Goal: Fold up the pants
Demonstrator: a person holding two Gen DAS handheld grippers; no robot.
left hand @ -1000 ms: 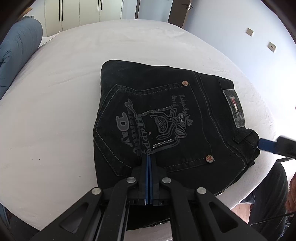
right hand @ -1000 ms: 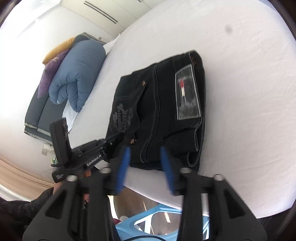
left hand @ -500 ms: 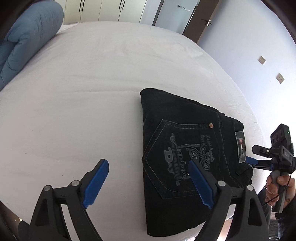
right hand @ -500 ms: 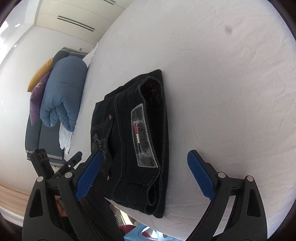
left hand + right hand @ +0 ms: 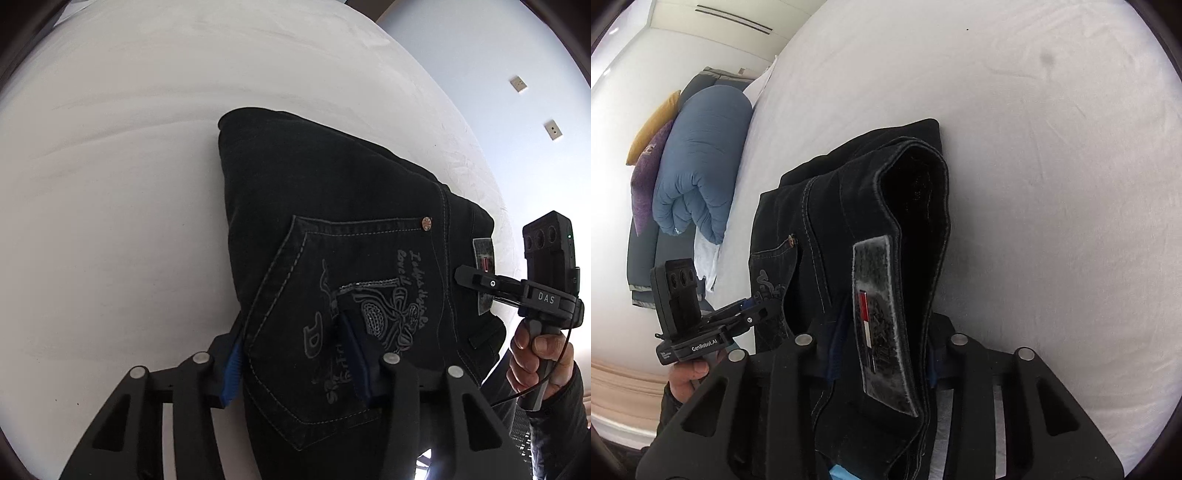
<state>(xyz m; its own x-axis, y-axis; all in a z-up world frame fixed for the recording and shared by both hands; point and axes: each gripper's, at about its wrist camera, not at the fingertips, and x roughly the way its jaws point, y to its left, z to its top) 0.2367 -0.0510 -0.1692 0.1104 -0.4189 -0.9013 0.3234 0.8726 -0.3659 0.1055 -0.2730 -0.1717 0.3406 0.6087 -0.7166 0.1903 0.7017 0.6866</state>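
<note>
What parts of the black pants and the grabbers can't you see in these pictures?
- Left wrist view: the pants run off the bottom edge; the left gripper, jaws closing on the fabric, covers part of the pocket print.
- Right wrist view: the right gripper is closing too; its blue pads are mostly buried in the waistband.

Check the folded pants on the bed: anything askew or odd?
Slightly: the folded black denim pants overhang the white bed's near edge, and the waistband end gapes open instead of lying flat.

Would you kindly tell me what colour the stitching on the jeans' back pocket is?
Pale grey-white stitching on the black jeans, clearest in the left wrist view.
</note>
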